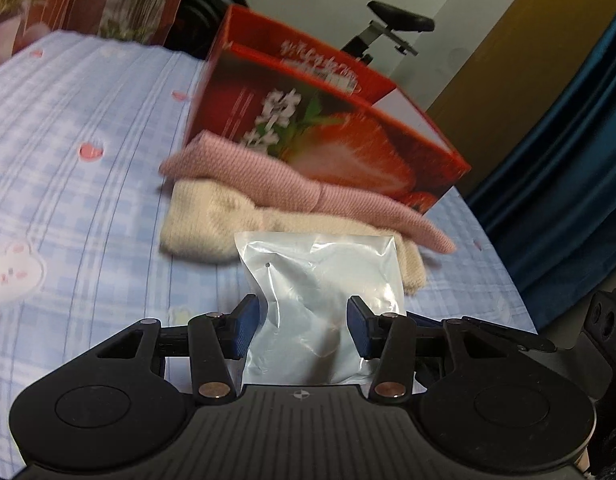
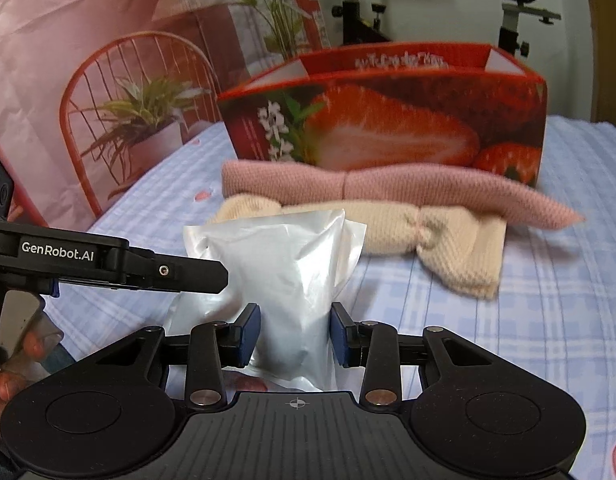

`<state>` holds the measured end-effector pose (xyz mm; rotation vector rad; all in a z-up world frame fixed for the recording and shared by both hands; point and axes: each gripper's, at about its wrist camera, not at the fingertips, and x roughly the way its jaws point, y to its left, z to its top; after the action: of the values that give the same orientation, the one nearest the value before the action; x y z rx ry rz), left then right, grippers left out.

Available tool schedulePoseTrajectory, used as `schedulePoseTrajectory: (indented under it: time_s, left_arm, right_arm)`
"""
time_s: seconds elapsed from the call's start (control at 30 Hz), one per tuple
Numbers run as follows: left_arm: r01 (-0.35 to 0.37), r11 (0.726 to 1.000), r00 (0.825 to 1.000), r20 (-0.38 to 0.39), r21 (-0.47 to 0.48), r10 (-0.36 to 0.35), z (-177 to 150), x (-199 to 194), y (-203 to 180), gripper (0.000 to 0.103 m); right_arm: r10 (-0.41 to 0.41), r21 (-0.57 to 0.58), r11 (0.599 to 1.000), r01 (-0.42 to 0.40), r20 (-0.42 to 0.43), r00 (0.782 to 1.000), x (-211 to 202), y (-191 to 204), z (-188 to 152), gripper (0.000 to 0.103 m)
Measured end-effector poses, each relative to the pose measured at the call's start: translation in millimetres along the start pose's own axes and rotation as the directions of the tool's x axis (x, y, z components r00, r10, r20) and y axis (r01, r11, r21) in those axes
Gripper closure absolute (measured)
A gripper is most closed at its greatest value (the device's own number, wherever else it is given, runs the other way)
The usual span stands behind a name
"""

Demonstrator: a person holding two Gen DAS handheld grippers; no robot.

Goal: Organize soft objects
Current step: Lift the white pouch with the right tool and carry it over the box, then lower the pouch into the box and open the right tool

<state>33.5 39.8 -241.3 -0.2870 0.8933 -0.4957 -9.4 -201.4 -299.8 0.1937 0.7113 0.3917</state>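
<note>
A puffy white plastic packet (image 1: 320,312) sits between the blue pads of my left gripper (image 1: 303,326), which is shut on it. The same packet (image 2: 283,296) sits between the pads of my right gripper (image 2: 293,334), also shut on it. The left gripper's finger (image 2: 179,270) reaches the packet from the left in the right wrist view. Behind it on the bed lie a pink knitted bow band (image 1: 291,184) (image 2: 388,188) and a cream knitted bow band (image 1: 211,220) (image 2: 436,236), the pink partly over the cream.
An open red strawberry-print box (image 1: 332,120) (image 2: 388,120) stands behind the bands on the blue checked bedsheet (image 1: 87,200) (image 2: 548,280). A pink printed bag (image 2: 87,80) stands at left. An exercise bike (image 2: 520,4) is behind. The bed edge and a blue curtain (image 1: 568,200) are at right.
</note>
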Motion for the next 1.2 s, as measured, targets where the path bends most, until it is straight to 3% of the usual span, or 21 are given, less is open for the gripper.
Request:
schedulePoseTrajectory:
  time_s: [0.63, 0.93, 1.2]
  left_arm:
    - [0.024, 0.988, 0.987, 0.155, 0.151, -0.048, 82.6, -33.6, -54.2, 0.053]
    - [0.02, 0.987, 0.98, 0.191, 0.16, -0.051, 125.5, -15.6, -59.6, 0.053]
    - [0.027, 0.99, 0.98, 0.189, 0.141, -0.054, 169.4, 16.8, -48.9, 0.053]
  right_arm:
    - [-0.003, -0.07, 0.997, 0.016, 0.175, 0.985, -33.8, -11.5, 93.5, 0.068]
    - [-0.004, -0.099, 0.995, 0.024, 0.203, 0.979, -26.7, -24.0, 141.9, 0.068]
    - [-0.015, -0.127, 0.991, 0.041, 0.199, 0.98, 5.7, -46.2, 191.0, 0.068]
